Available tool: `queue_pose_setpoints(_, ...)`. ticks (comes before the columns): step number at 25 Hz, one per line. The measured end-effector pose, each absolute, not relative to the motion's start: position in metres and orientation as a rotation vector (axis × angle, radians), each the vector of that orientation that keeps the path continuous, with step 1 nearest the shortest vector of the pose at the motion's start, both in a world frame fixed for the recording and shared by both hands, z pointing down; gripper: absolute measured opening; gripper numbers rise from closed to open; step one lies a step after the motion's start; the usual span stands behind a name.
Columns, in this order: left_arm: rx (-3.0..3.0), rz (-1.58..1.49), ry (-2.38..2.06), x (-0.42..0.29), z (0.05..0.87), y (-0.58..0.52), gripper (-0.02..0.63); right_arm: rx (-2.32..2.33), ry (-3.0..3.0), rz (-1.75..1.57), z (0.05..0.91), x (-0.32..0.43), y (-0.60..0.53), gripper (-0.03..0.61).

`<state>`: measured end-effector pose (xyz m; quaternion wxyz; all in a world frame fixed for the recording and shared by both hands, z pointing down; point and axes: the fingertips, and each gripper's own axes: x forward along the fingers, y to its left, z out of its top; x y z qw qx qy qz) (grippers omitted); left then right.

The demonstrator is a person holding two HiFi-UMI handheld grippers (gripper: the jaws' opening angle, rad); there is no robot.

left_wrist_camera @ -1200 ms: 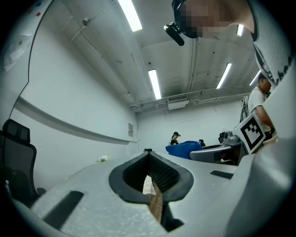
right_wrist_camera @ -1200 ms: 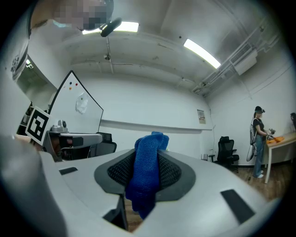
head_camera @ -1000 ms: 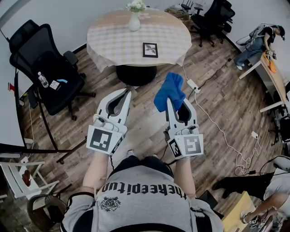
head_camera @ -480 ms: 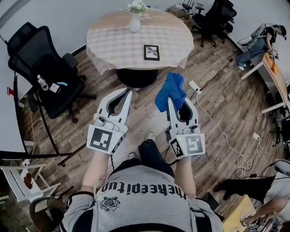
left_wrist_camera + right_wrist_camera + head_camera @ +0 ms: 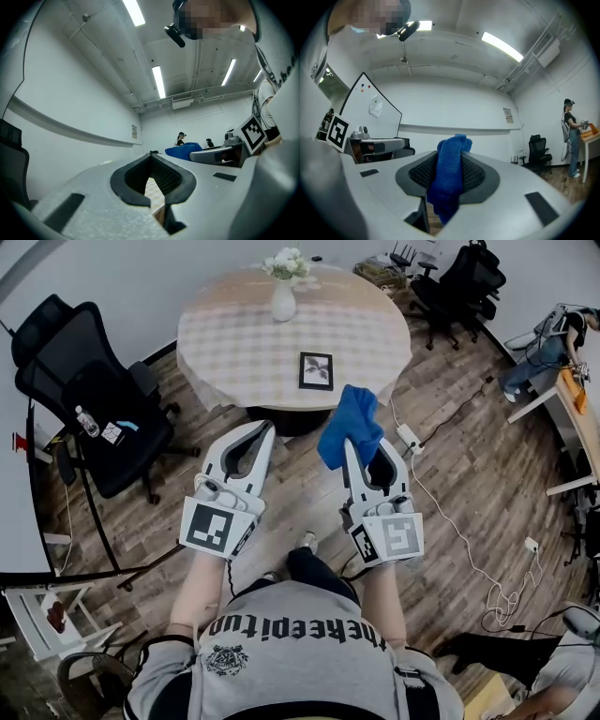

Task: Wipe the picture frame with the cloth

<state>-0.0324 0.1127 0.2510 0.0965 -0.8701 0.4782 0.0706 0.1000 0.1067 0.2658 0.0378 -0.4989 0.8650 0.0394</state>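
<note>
A small black picture frame [image 5: 316, 370] lies flat on the round table [image 5: 234, 343] with a checked cloth, near its front edge. The table is ahead of both grippers, which are held over the wooden floor short of it. My right gripper [image 5: 348, 448] is shut on a blue cloth [image 5: 352, 426], which bunches up past its tips; the right gripper view shows the blue cloth [image 5: 450, 180] pinched between the dark pads. My left gripper [image 5: 266, 431] is shut with nothing in it, its jaws meeting at the tip in the left gripper view [image 5: 151, 157].
A white vase of flowers [image 5: 284, 292] stands at the table's far side. A black office chair [image 5: 98, 395] sits to the left, more chairs [image 5: 464, 277] at the back right. A power strip and white cable [image 5: 410, 439] lie on the floor to the right. A person [image 5: 553, 338] works at a desk far right.
The table and the frame have come nearer and lower in the head view as the person steps forward. Both grippers keep their pose, the right one still holding the cloth.
</note>
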Motion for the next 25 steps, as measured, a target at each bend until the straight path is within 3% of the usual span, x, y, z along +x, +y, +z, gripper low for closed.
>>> queue_pose_setpoints(25, -2.511, 0.184, 1.543, 0.025, 0.258, 0.005, 0.017, -1.371, 2.733, 0.060, 0.281, 0.145, -0.014, 0.127)
